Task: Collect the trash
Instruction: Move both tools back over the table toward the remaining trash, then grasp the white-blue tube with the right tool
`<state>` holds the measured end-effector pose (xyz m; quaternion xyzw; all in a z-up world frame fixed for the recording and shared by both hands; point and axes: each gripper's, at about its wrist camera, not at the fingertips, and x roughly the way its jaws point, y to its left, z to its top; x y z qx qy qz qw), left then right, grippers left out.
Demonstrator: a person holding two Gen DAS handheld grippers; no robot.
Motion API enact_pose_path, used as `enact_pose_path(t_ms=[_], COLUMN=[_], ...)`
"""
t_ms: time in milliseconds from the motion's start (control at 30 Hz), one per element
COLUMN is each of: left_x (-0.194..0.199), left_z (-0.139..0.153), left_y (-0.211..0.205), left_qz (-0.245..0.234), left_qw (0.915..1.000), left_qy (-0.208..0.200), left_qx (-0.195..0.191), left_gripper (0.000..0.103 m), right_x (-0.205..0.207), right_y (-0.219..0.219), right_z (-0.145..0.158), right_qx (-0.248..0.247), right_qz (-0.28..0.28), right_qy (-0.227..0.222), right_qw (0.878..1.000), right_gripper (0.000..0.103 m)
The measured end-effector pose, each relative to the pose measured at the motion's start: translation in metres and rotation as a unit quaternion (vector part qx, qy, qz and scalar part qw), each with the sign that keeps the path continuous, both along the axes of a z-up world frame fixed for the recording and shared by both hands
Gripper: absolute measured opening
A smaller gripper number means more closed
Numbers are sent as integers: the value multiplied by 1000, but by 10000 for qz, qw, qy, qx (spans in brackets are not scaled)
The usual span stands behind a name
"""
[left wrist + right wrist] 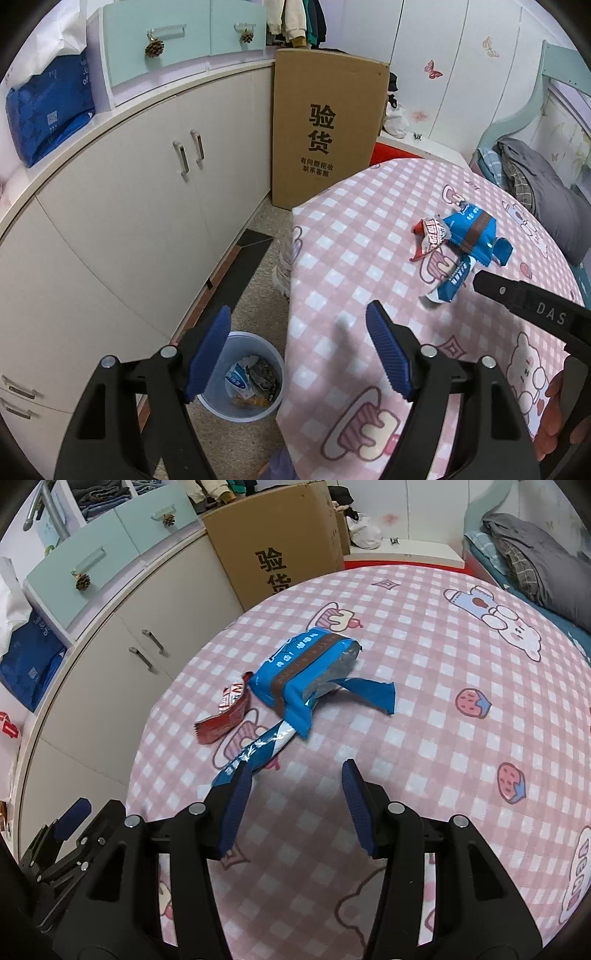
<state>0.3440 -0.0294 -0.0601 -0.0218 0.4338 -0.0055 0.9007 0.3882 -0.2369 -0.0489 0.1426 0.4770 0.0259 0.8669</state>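
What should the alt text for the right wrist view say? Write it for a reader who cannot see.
The open right gripper hovers over a pink checked tablecloth, empty, pointing at three wrappers: a big blue one, a red one and a long blue one nearest its left finger. Cabinets and a cardboard box stand behind.

right gripper (295, 805) hangs open over blue wrapper (306, 672) and red wrapper (225, 716) on checked cloth (424, 720).

Bare tablecloth (424, 738) right of wrappers (306, 672), cabinet (147, 206) and cardboard box (325, 129) walling left
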Motion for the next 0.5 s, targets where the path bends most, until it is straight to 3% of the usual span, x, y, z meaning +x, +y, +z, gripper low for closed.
enact_pose_path(t_ms=[167, 333, 433, 500], left_x=[7, 10, 9, 8], left_z=[-3, -8, -12, -15], left_y=[3, 9, 13, 16], left_qz=[70, 123, 123, 185], left_qw=[10000, 9999, 9998, 9996], left_qy=[46, 114, 184, 233], left_qx=[-23, -11, -24, -7], left_gripper=[74, 74, 75, 75], right_x=[13, 24, 27, 26], right_y=[17, 25, 35, 37], right_z=[-3, -10, -16, -17], right_qx=[-294, -675, -1194, -1286], right_qz=[58, -129, 14, 76], right_qy=[20, -34, -124, -224], right_qw=[9996, 9976, 9928, 9914], right_gripper=[58, 78, 80, 78])
